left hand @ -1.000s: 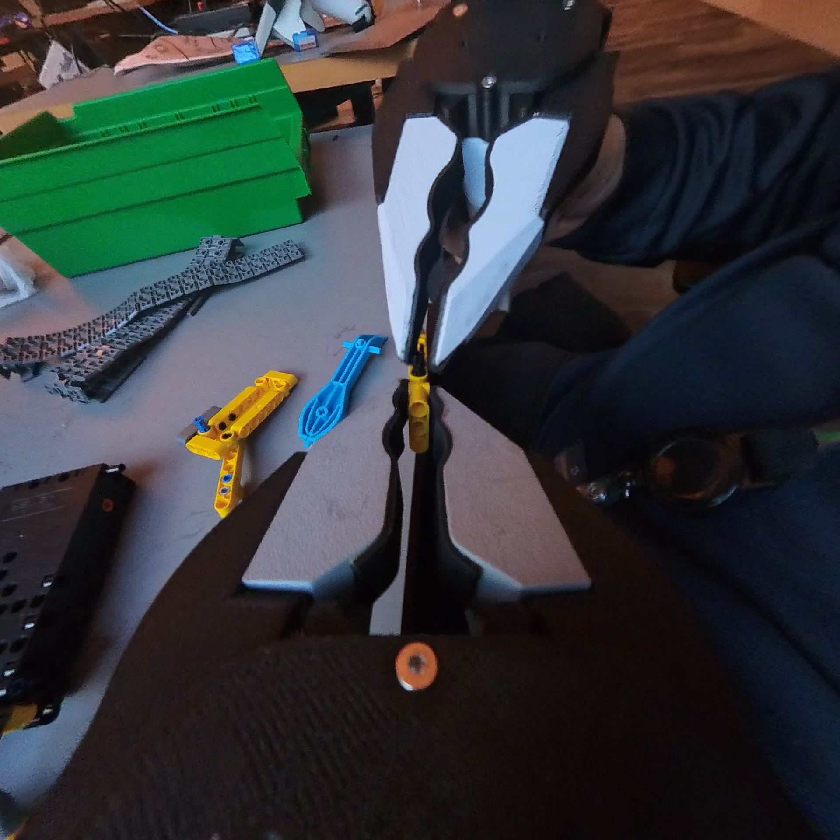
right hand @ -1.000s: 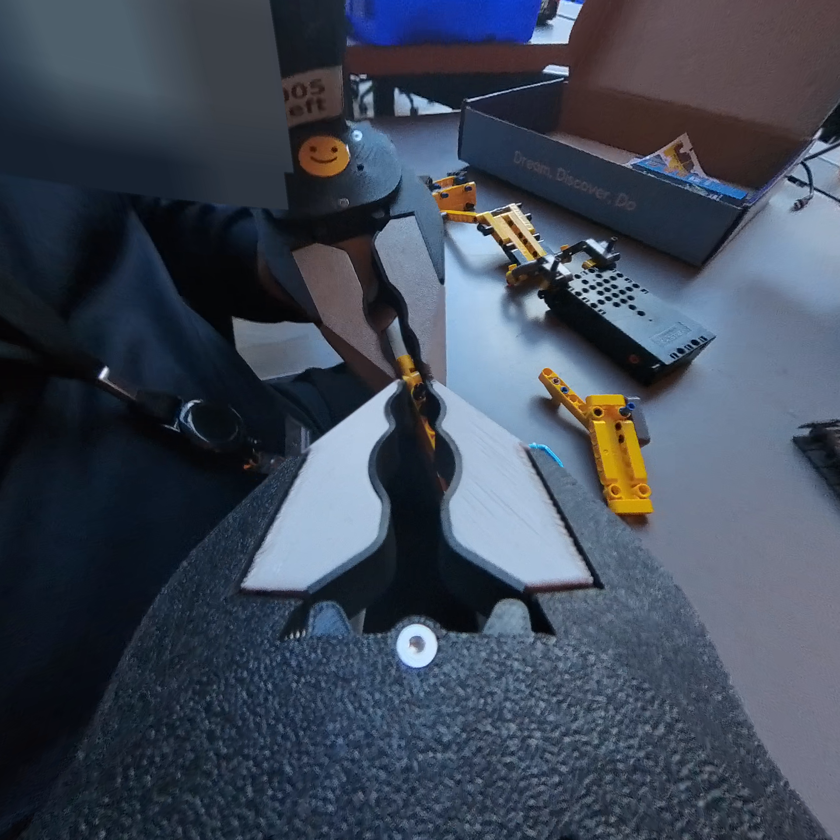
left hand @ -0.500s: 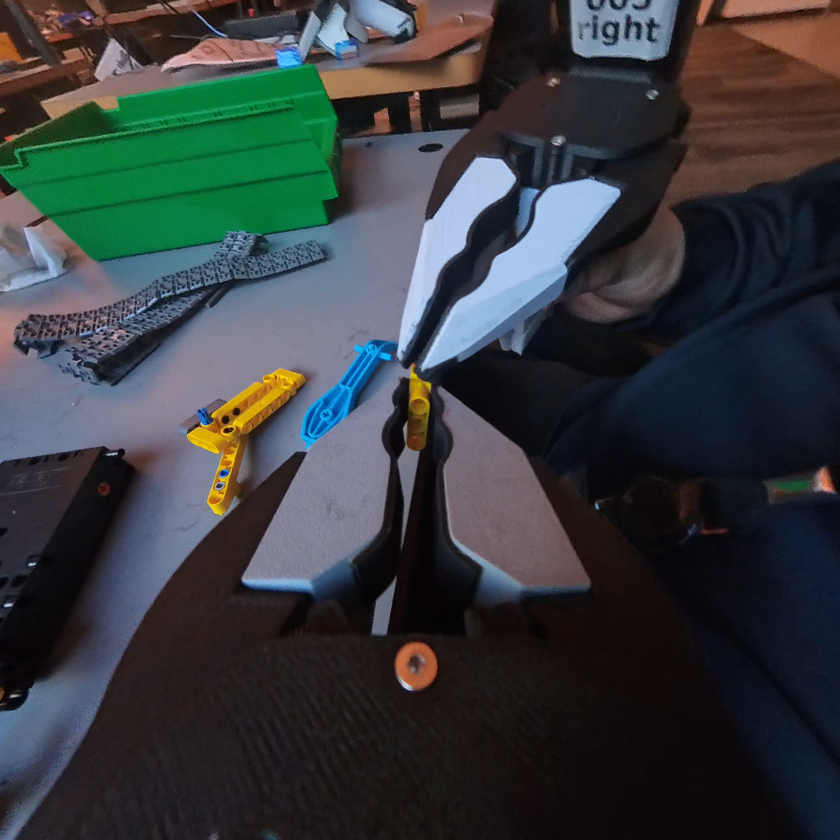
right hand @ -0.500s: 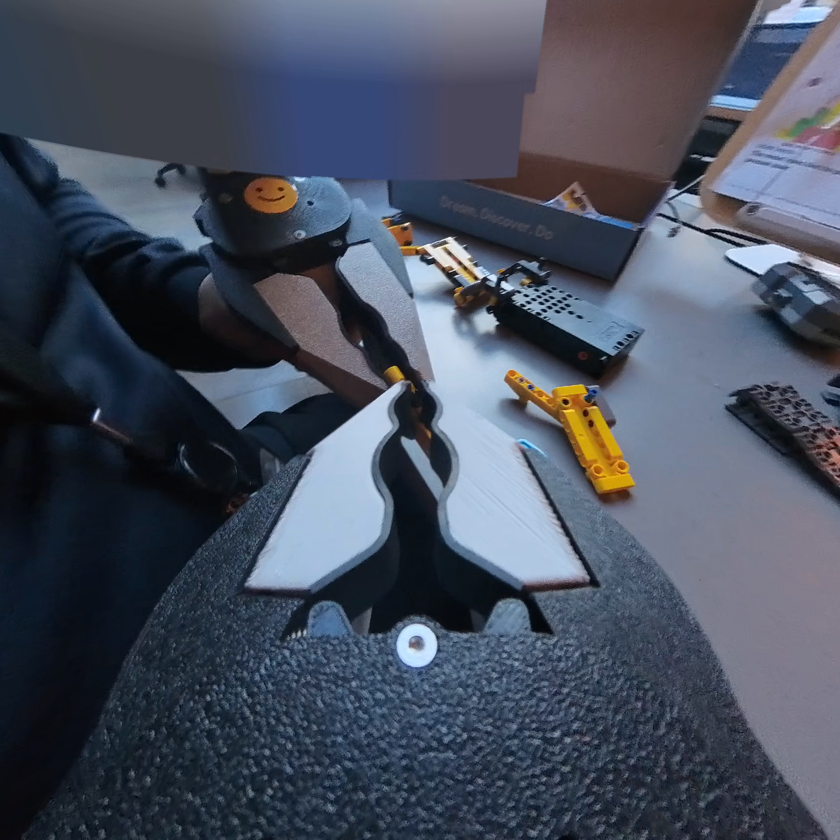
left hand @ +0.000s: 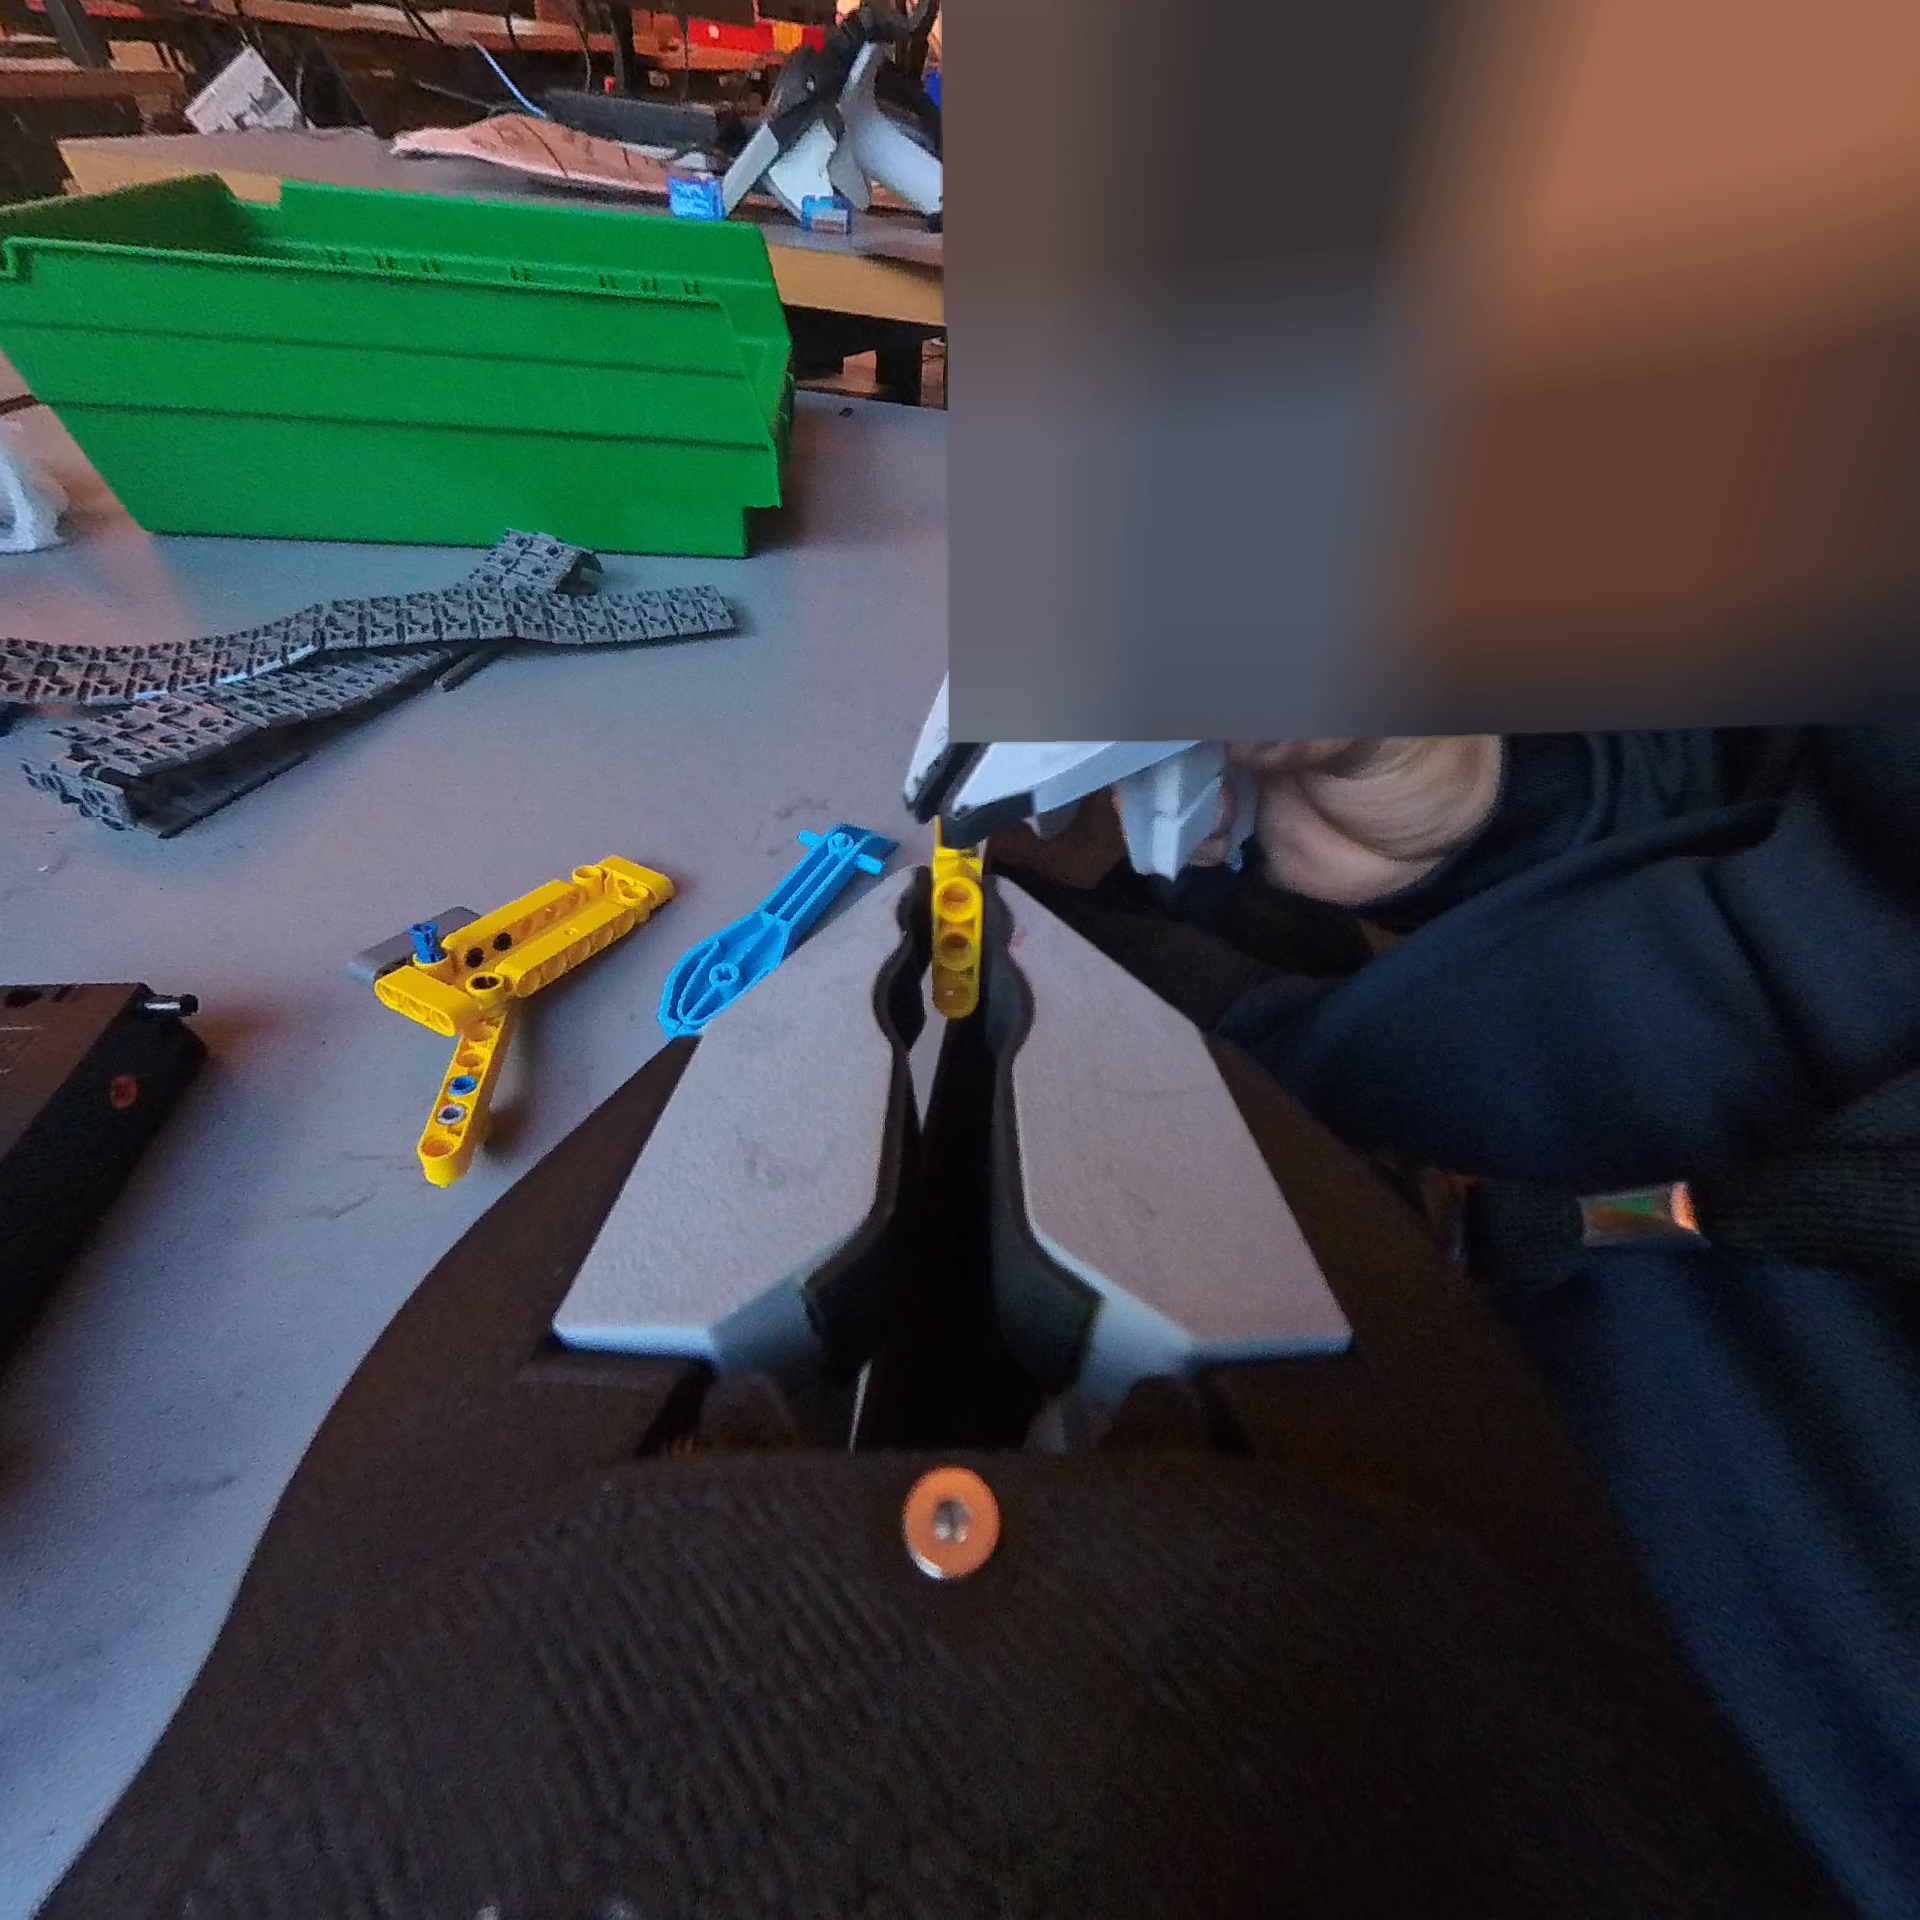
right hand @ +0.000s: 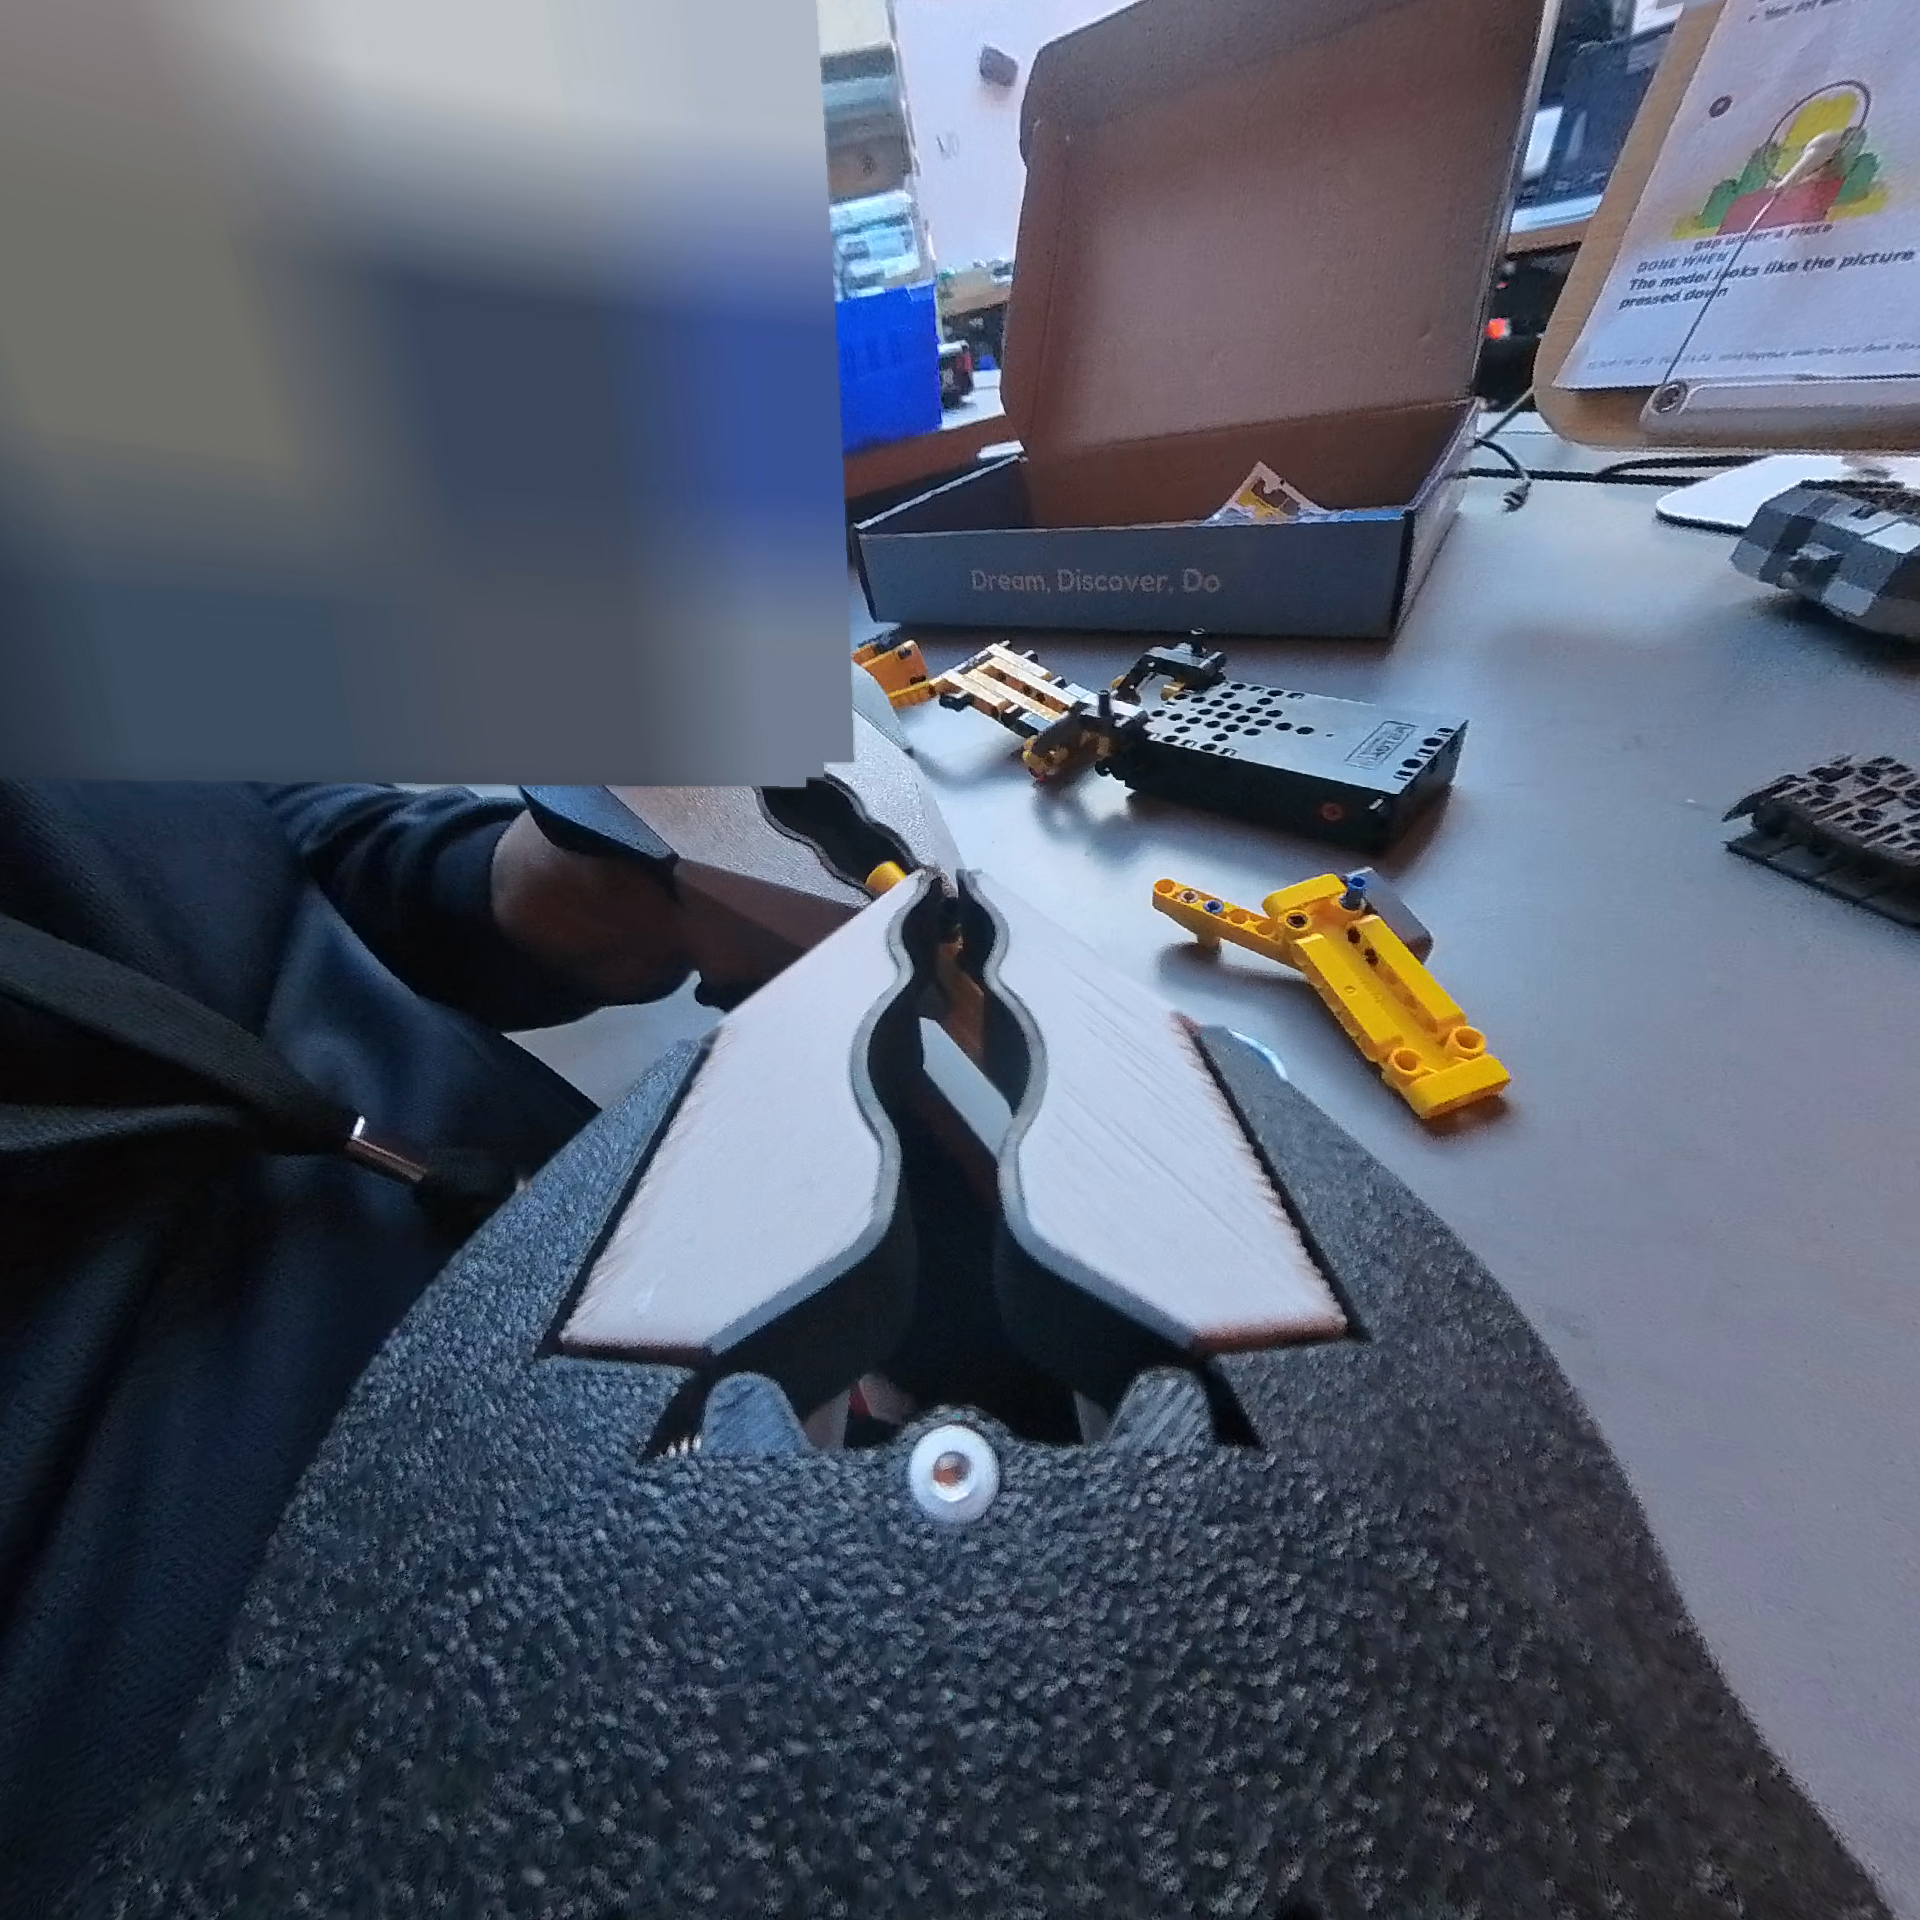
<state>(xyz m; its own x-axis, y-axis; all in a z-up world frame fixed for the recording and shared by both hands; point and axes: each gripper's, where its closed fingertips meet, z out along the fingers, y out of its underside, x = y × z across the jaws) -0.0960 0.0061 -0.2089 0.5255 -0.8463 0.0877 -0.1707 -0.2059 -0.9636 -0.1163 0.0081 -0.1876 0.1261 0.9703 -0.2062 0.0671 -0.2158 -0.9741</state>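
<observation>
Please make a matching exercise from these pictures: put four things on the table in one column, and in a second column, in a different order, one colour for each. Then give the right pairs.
Things:
1. storage bin
2. flat part beside the left gripper
3. chain of track links
4. L-shaped beam assembly

Colours:
A. yellow
B. dark grey
C. green
D. blue

Pairs: 1-C, 2-D, 3-B, 4-A
</observation>
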